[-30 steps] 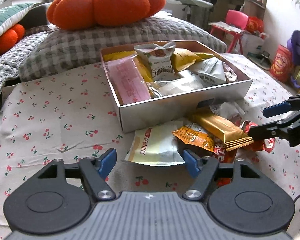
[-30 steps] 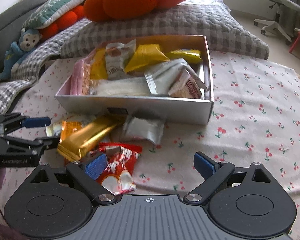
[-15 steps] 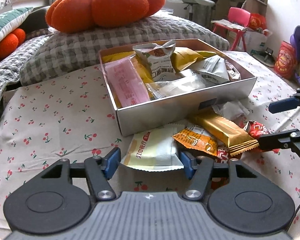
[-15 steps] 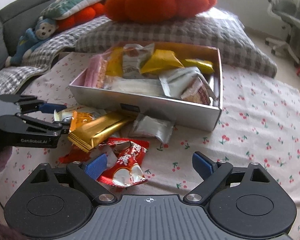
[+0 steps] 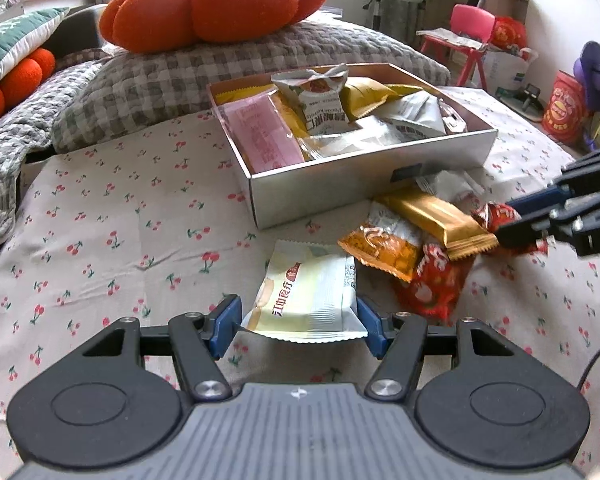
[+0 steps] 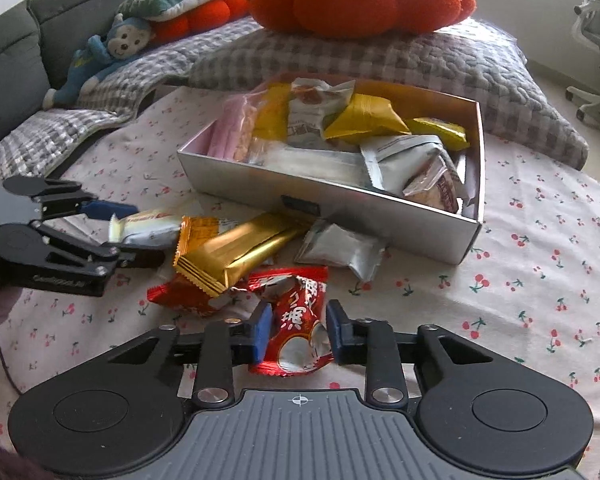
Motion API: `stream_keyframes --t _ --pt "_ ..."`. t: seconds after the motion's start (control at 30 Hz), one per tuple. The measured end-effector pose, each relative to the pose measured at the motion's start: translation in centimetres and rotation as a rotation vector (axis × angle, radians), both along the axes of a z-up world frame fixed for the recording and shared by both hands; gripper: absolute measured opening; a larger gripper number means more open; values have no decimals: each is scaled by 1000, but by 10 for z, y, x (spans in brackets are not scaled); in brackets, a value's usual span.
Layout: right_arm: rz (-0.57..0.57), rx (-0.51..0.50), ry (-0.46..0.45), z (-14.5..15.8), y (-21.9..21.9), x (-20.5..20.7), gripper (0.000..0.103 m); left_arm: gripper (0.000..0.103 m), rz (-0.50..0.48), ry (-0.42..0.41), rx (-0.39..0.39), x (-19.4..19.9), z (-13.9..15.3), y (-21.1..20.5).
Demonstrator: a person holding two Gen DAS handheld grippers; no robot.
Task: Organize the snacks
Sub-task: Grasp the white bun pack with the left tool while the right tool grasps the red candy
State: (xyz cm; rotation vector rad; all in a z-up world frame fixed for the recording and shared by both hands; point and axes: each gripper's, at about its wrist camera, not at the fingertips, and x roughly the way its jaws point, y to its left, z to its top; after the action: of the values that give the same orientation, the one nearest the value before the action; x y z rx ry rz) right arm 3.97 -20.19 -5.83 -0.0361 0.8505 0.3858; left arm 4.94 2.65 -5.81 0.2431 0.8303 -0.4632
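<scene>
Cherry-print bed (image 5: 100, 240): box (image 5: 364, 172) already well filled, several snacks loose beside it, left hand-held gripper (image 5: 298, 322) around the pale packet (image 5: 308, 292), right hand-held gripper (image 6: 296, 334) just clamped on the red packet (image 6: 296, 320).

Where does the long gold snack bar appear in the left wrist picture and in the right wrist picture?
Left wrist view: the gold snack bar lies right of centre, just in front of the silver box.
Right wrist view: the gold snack bar lies left of centre, below the box's front wall.
Shared landmark: the silver box, and the orange pumpkin cushion behind it.
</scene>
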Motion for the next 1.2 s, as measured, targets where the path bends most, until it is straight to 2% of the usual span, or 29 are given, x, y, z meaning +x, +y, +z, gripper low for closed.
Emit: stream_keyframes --t 0.17,0.27,0.33,0.4,0.57,0.8,1.0,1.07,1.2 --pt "-2 0 3 3 -8 -4 27 61 -42 43 10 -6 -3 0" --pt "-7 11 19 3 -10 -4 37 74 -72 55 18 -9 -4 -3" --pt "-4 15 22 3 -9 -6 59 76 -74 55 24 -9 -3 -6" --pt "-1 8 6 4 -7 -8 67 76 -66 52 23 -8 -2 -7" --pt "0 -12 2 1 -1 -4 67 75 -21 50 4 -3 -1 -8" --pt "-26 -38 -12 -5 1 4 67 59 -6 67 5 1 -3 -12" --pt "-30 -49 -31 -6 3 6 64 52 -2 69 7 1 -3 -12" --pt "-21 -51 -35 -6 4 6 57 50 2 72 1 2 -2 -11" --pt "5 -61 -33 -6 8 5 36 46 17 80 -1 2 -1 -9"
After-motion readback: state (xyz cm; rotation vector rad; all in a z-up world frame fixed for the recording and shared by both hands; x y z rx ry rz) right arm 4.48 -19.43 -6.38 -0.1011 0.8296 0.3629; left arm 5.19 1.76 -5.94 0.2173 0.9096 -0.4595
